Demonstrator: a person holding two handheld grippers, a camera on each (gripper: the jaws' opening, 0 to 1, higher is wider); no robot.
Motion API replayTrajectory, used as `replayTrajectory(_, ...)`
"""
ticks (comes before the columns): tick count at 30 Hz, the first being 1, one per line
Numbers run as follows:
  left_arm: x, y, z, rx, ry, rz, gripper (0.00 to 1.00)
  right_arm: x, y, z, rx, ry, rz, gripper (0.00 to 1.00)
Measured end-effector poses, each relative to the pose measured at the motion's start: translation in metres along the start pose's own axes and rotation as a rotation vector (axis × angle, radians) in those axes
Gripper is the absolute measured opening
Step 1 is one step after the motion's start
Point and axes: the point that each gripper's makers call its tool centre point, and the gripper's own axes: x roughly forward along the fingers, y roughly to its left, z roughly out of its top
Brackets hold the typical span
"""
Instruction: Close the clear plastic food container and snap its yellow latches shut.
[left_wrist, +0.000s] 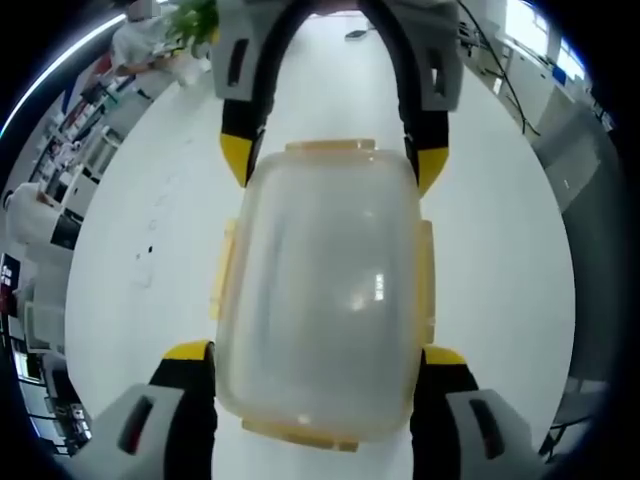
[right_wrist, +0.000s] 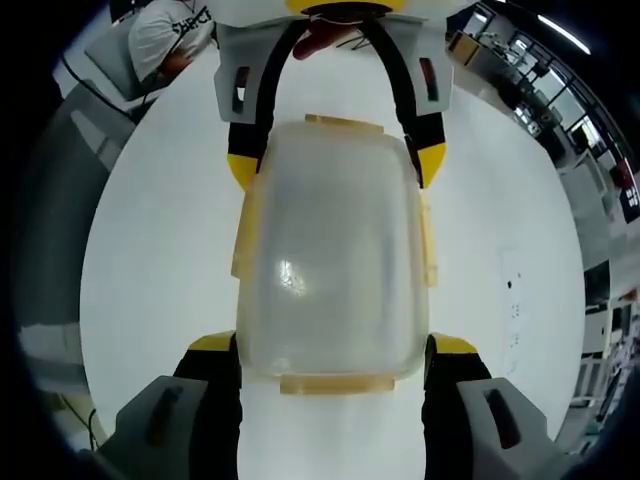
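The clear rectangular plastic food container (left_wrist: 320, 300) with yellow latches (left_wrist: 330, 147) was judged light, thin-walled, slightly flexible and slick; hold it at the stiff rim near the ends. It lay lid-on at mid-bench on the white round bench (left_wrist: 140, 250), latches apparently unsnapped. The left claw (left_wrist: 315, 355) and right claw (right_wrist: 335, 345) stood released, each straddling one end, jaws beside the walls.

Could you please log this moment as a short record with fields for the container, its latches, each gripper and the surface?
container: clear plastic food container, lid on, lying on the table
latches: yellow latches at the ends and sides; snapped or not, cannot tell
left gripper: open, jaws flanking one end
right gripper: open, jaws flanking the opposite end
surface: white table
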Motion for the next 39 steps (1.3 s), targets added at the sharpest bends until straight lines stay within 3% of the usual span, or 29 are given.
replayTrajectory(9, 0.003, 0.016, -0.002, 0.004, -0.008, -0.002, 0.77, 0.002, -0.015, 0.001, 0.010, -0.023, -0.003, 0.72)
replayTrajectory(24, 0.001, 0.016, 0.000, -0.002, -0.036, -0.009, 0.78, 0.002, -0.016, 0.001, 0.015, -0.040, -0.006, 0.73)
replayTrajectory(33, 0.000, 0.016, 0.002, -0.007, -0.098, 0.009, 0.78, 0.001, -0.016, 0.002, 0.015, -0.088, -0.010, 0.73)
replayTrajectory(39, -0.001, 0.019, 0.005, -0.053, -0.203, 0.022, 0.78, 0.002, -0.016, 0.000, 0.046, -0.172, -0.023, 0.74)
